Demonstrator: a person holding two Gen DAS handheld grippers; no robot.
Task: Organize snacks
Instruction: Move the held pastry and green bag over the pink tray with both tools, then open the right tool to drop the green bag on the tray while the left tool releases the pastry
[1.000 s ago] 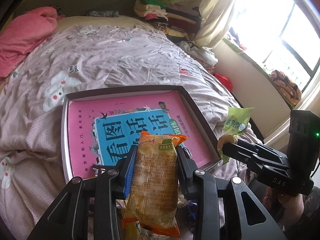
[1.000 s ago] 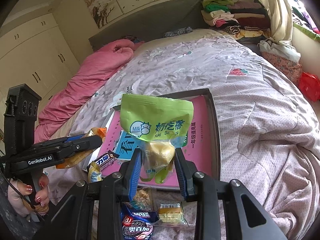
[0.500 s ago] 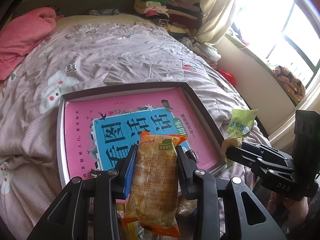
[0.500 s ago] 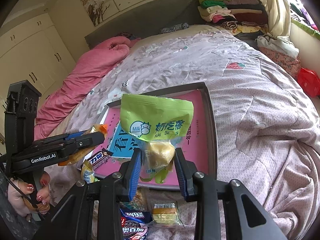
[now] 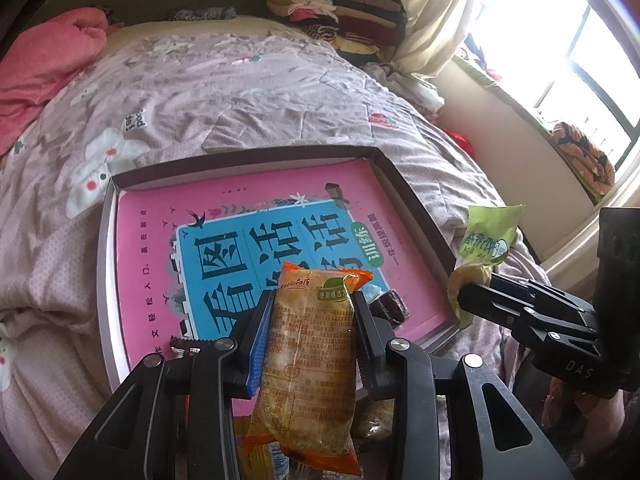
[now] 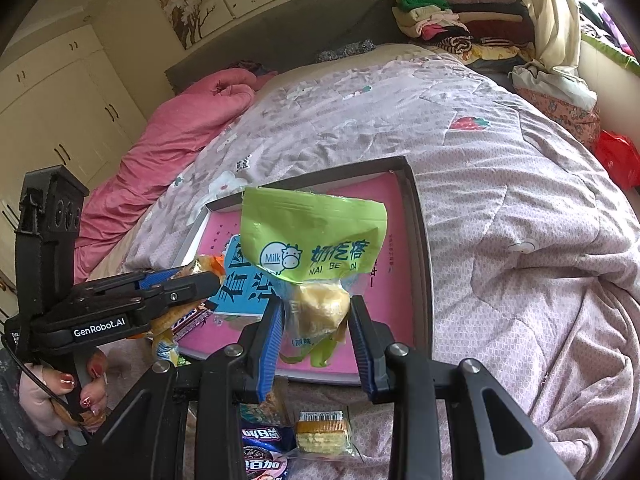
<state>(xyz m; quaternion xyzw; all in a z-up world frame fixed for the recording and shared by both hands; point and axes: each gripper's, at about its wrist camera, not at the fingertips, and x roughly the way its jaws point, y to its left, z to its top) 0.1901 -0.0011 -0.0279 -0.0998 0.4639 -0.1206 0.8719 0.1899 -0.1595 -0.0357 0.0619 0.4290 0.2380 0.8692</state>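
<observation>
Left wrist view, held item: a long orange-and-clear plastic snack packet (image 5: 306,360) is clamped upright between the fingers of the left gripper (image 5: 310,332), which are closed narrowly on its middle.
Left wrist view, destination: a shallow dark-rimmed box tray (image 5: 416,200) lined with a pink-and-blue printed sheet is seen on the quilted bed (image 5: 248,92); the packet is held above the tray's near edge.
Left wrist view, tray contents: one small dark wrapped snack (image 5: 390,306) is lying at the near right of the tray.
Left wrist view, other tool: the right gripper (image 5: 472,300) is seen to the right, just outside the tray rim.
Right wrist view, held item: a green-topped clear pouch printed with a cow and "Milk" (image 6: 314,256) is pinched at its lower part; the fingers are drawn close together on it, and it is held above the tray's near edge.
Right wrist view, unsorted stock: a blue biscuit pack (image 6: 260,454) and a small clear-wrapped cake slice (image 6: 322,434) are lying on the bed below the tray.
Step judged: placing of both held snacks into the tray.
Recommended handling: each packet should be lowered flat onto bare lining, clear of the dark snack and of the other gripper, and released only once supported, so that it is not left to slide over the rim.
</observation>
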